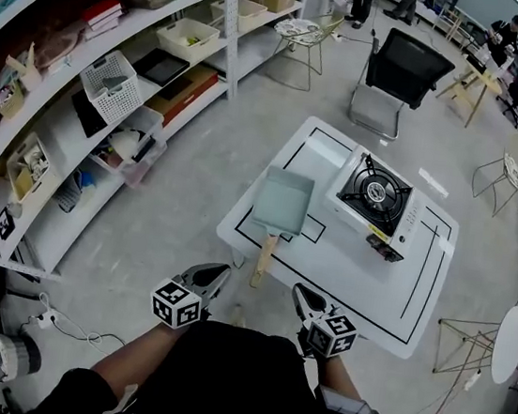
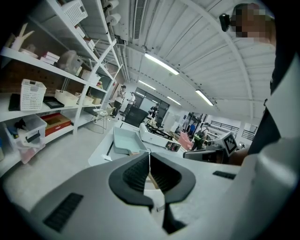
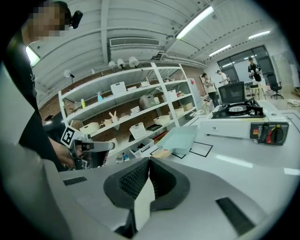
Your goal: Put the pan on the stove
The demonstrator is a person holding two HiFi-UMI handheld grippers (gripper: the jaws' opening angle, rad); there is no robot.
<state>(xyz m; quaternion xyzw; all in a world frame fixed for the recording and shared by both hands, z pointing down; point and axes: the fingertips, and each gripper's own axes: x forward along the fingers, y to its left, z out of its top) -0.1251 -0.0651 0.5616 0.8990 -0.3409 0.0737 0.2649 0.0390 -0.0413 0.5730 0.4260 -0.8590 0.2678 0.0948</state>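
**Head view, left to right.** White shelving point(image 1: 75, 92) stocked with baskets and boxes runs along the left wall. The left gripper point(image 1: 220, 274) is held low in front of the person, short of the white surface point(image 1: 361, 291). In the left gripper view its fingers point(image 2: 136, 172) are pressed together with nothing between them. The pan point(image 1: 285, 198), pale teal and rectangular, lies flat on the left half of the surface, partly over a small black-outlined rectangle. Its wooden handle point(image 1: 263, 261) points toward the person and ends between the two grippers. The right gripper point(image 1: 302, 297) is held level with the left one, close to the surface's near edge. In the right gripper view its fingers point(image 3: 164, 180) are likewise closed on each other and empty. The stove point(image 1: 374, 198), a white portable gas burner with a black grate, stands on the surface just to the right of the pan, not touching it. A black chair point(image 1: 405, 69) stands on the floor beyond the surface.
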